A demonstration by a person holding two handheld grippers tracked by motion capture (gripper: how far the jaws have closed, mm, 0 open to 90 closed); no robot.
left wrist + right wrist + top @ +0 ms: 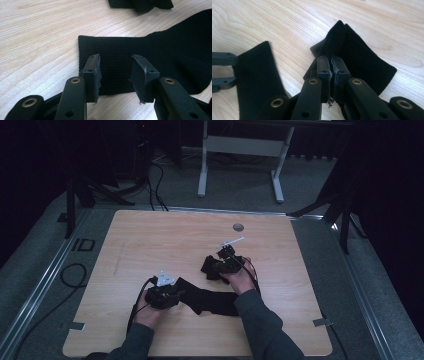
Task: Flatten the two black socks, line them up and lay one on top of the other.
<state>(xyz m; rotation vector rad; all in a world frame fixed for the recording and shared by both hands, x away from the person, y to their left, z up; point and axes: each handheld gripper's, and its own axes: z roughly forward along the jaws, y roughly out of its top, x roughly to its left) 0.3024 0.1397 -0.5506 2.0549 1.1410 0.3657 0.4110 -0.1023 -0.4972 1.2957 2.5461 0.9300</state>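
Nearest, left gripper point(115, 77), jaws wide, poised over the cuff of a flat black sock point(155, 62); beyond, right gripper point(331, 66) pinched tight on the second black sock point(359, 57), bunched on the wooden table point(150, 235); pairing apparently just begun.

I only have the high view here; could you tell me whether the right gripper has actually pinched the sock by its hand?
Observer: Yes. In the right gripper view the right gripper is shut, with a fold of the farther black sock pinched between its pads.
Operator: Thank you. And is the left gripper gripping the nearer sock?
Observer: No. In the left gripper view the left gripper stands open over the ribbed cuff of the nearer black sock, its pads apart on either side and not pressing it.
Operator: Is that cuff lying flat?
Observer: Yes, it lies flat on the wooden table, its straight edge facing away from the gripper.
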